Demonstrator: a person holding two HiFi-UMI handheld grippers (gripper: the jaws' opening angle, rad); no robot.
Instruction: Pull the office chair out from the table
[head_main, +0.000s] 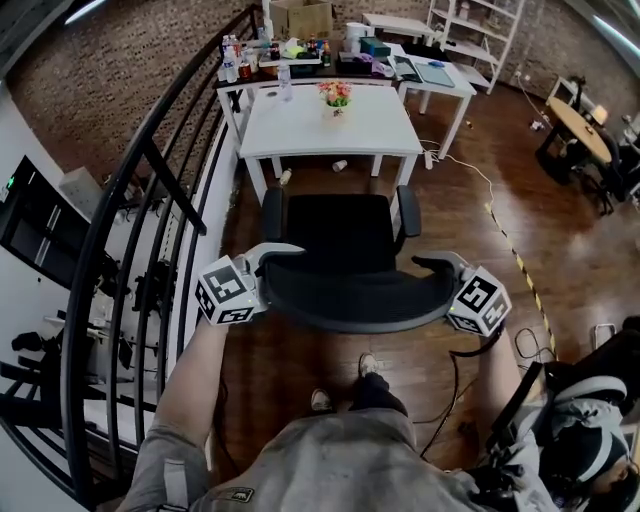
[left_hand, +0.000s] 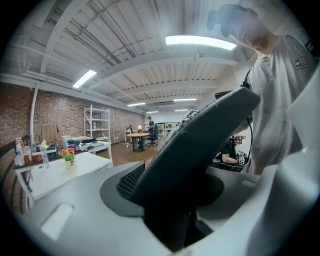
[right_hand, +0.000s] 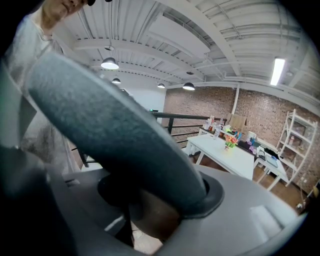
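The black padded office chair (head_main: 340, 235) with 2 armrests stands mid-scene on the brown wood floor (head_main: 560, 240). It is just on the near side of the white rectangular table (head_main: 300, 130), facing it, and its seat looks clear of the table's near edge. The person's feet are close behind it.

The left gripper (head_main: 264, 268) is clamped on the left end of the curved dark backrest (head_main: 355, 292), and the right gripper (head_main: 448, 276) is clamped on the right end. Each gripper view shows the thick backrest edge (left_hand: 195, 145) (right_hand: 125, 135) filling the gap between the jaws, with the pads pressed against it.

The chair is probably fairly heavy but should roll easily on the hard floor. The risk is that it swivels or tips back instead of travelling. The backrest looks cushioned and may flex, so the 2 outer ends at the top are a sensible hold. An even, level pull on both sides should keep it straight. A cable (head_main: 500, 215) on the floor to the right could catch the base.
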